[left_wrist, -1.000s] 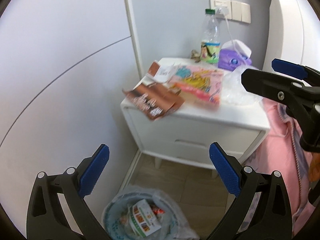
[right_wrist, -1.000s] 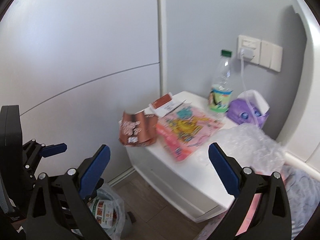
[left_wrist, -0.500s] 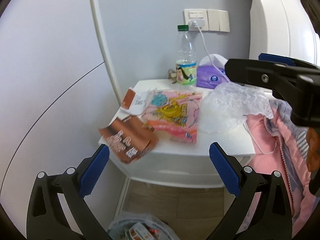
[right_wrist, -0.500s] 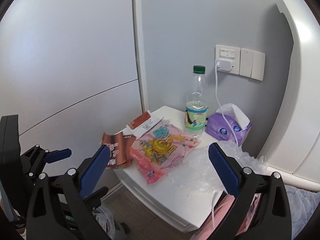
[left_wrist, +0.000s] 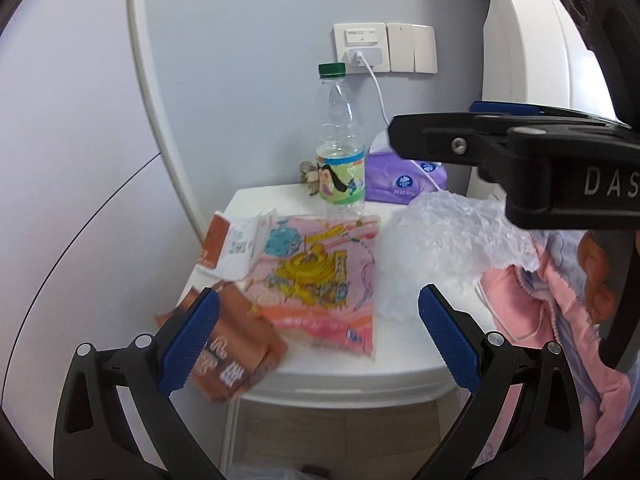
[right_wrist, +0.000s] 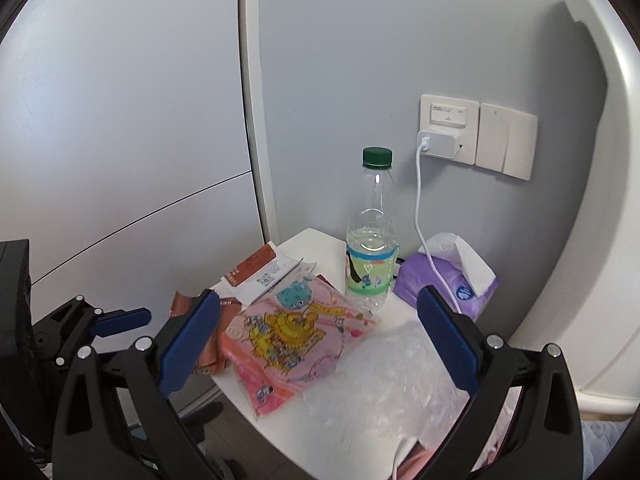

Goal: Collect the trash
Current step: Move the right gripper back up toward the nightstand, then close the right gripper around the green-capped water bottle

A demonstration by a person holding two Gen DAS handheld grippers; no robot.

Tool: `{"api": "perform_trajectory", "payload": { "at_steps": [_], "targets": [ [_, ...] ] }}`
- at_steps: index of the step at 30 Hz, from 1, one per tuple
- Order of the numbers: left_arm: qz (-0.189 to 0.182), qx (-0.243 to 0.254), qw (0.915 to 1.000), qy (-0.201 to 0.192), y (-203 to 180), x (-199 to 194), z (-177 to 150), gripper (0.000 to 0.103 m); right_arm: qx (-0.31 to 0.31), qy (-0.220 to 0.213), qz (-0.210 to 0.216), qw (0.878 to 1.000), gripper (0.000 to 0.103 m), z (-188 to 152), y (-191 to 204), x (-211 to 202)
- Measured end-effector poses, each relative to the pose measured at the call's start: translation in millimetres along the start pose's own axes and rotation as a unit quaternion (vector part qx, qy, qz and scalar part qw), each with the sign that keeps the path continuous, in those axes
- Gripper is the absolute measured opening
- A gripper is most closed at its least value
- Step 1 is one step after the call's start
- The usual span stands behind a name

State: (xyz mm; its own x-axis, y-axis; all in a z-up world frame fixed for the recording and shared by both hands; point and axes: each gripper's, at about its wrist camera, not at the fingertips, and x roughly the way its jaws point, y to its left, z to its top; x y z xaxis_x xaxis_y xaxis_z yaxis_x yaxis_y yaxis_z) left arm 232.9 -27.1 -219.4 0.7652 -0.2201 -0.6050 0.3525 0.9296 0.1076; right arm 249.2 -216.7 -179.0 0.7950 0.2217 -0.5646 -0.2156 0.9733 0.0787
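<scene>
A white nightstand (left_wrist: pixel 256 200) holds the trash. A brown snack wrapper (left_wrist: pixel 240 356) hangs over its front left corner. A pink snack bag (left_wrist: pixel 320 276) lies flat in the middle, with a white and orange paper slip (left_wrist: pixel 232 244) to its left. Behind them stands a plastic bottle (left_wrist: pixel 340 148) with a green cap. Crumpled clear plastic (left_wrist: pixel 444 240) lies on the right. My left gripper (left_wrist: pixel 320 340) is open and empty, in front of the wrapper and the pink bag. My right gripper (right_wrist: pixel 320 340) is open and empty above the pink bag (right_wrist: pixel 296 332) and clear plastic (right_wrist: pixel 384 376).
A purple tissue pack (left_wrist: pixel 404 184) sits at the back right, with a white charger cable (right_wrist: pixel 418 208) running down from the wall socket. A pink garment (left_wrist: pixel 540 300) lies right of the nightstand. A white wall panel stands close on the left.
Both views have risen and drawn closer to the nightstand top. The lined trash bin on the floor has dropped out of the left wrist view. Both grippers stay open.
</scene>
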Motion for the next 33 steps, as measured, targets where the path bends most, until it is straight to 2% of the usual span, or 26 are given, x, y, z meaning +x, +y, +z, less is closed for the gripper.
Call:
{"api": "perform_trajectory", "payload": {
  "at_steps": [8, 17, 26, 33],
  "targets": [
    [-0.025, 0.037, 0.999, -0.005, 2.5, 50.0, 24.3, 0.097, 0.004, 0.014, -0.008, 1.0, 0.096, 11.3, -12.3, 43.4],
    [-0.063, 0.038, 0.9973, -0.007, 15.2, 90.7, 45.9, 0.097, 0.024, 0.039, 0.002, 0.999, 0.096, 20.0, -26.4, 91.6],
    [-0.087, 0.049, 0.9948, -0.016, 26.3, 122.9, 61.6, 0.097, 0.042, 0.042, -0.007, 0.998, 0.096, 24.6, -34.9, 116.2],
    [-0.113, 0.07, 0.9911, -0.015, 19.8, 147.2, 76.4, 0.097, 0.046, 0.038, -0.021, 0.998, 0.096, 31.0, -42.5, 131.4]
  ]
}}
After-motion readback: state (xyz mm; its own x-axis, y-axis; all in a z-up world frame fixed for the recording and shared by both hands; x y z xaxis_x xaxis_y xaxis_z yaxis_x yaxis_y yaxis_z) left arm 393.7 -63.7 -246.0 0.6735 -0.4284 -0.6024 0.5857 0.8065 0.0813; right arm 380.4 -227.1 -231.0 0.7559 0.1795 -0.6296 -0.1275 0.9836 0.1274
